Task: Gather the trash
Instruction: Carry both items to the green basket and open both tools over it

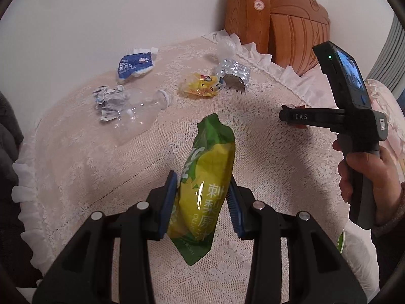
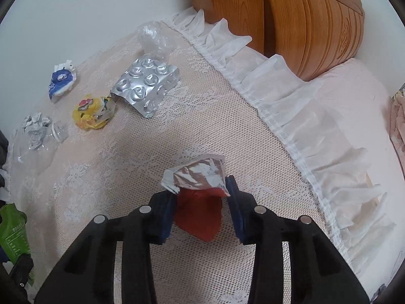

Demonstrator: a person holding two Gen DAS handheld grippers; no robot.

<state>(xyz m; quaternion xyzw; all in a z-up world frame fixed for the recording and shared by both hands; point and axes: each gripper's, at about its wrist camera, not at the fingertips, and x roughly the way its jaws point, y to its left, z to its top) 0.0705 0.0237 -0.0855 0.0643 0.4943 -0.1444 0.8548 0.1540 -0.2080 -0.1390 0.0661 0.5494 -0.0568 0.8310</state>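
My left gripper (image 1: 202, 179) is shut on a green and yellow juice pouch (image 1: 210, 167), held upright above the lace-covered table (image 1: 265, 157). The pouch's edge also shows at the left of the right wrist view (image 2: 12, 228). My right gripper (image 2: 201, 190) points down at the table, and its blue pads press on a crumpled red and silver wrapper (image 2: 200, 215). In the left wrist view the right gripper (image 1: 284, 115) stands to the right, held by a hand (image 1: 364, 167), with the red wrapper (image 1: 301, 126) at its tip.
Further trash lies at the table's far side: a blue wrapper (image 1: 135, 64), crumpled foil paper (image 1: 107, 98), a clear plastic bottle (image 1: 141, 109), a yellow wrapper (image 1: 202, 86), a silver blister pack (image 2: 145, 83) and clear plastic film (image 2: 152, 40). A wooden headboard (image 2: 303, 12) and a bed (image 2: 341, 96) lie to the right.
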